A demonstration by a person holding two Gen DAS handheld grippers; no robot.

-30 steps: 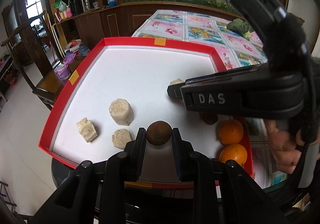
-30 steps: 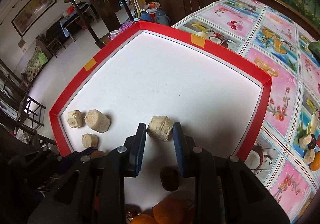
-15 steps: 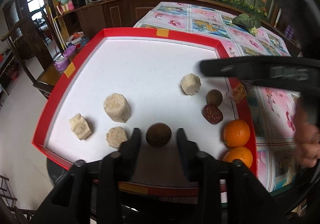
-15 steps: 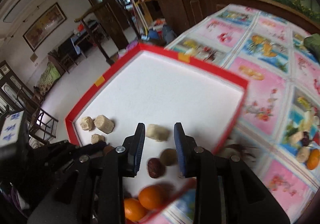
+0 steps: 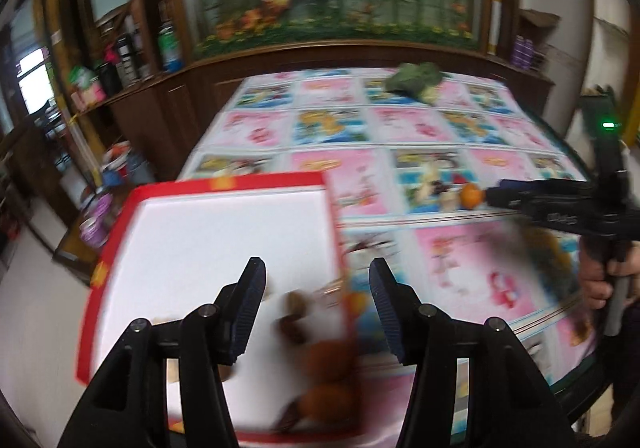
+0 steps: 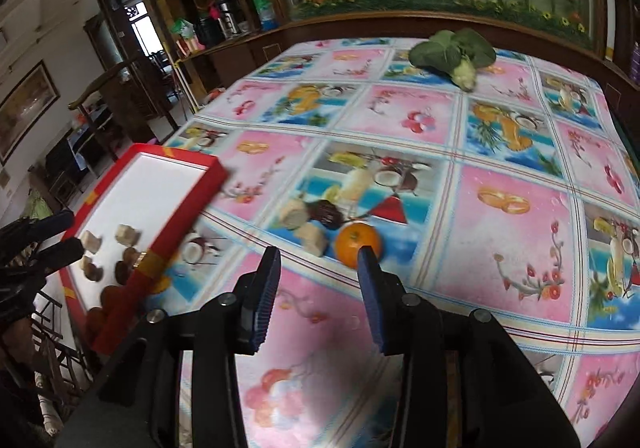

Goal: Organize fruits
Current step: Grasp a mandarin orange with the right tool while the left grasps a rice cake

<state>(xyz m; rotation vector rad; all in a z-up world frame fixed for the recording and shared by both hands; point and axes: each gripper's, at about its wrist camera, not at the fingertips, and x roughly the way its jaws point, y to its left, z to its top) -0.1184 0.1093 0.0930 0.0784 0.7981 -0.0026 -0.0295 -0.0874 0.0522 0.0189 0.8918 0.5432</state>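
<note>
The red tray (image 5: 334, 216) with a white floor lies at the table's left end. Blurred brown fruits (image 5: 297, 305) and two oranges (image 5: 326, 366) sit in its near right corner, just below my left gripper (image 5: 316, 280), which is open and holds nothing. In the right wrist view the tray (image 6: 180, 232) holds beige chunks (image 6: 128, 234), brown fruits (image 6: 124, 268) and oranges (image 6: 109, 295). My right gripper (image 6: 320, 268) hangs open over the tablecloth. Just ahead of it lie an orange (image 6: 357, 244), two beige chunks (image 6: 312, 238) and a dark fruit (image 6: 326, 212).
A flowered pink and blue tablecloth (image 6: 500, 248) covers the table. A green leafy vegetable (image 6: 452, 52) lies at the far end. A wooden cabinet (image 5: 168, 116) with bottles runs behind the table. A hand (image 5: 600, 282) holds the right gripper's handle.
The left gripper opened off the brown fruit and lifted back, swinging right. The right gripper left the beige chunk in the tray, swung right to the loose fruit on the tablecloth and opened.
</note>
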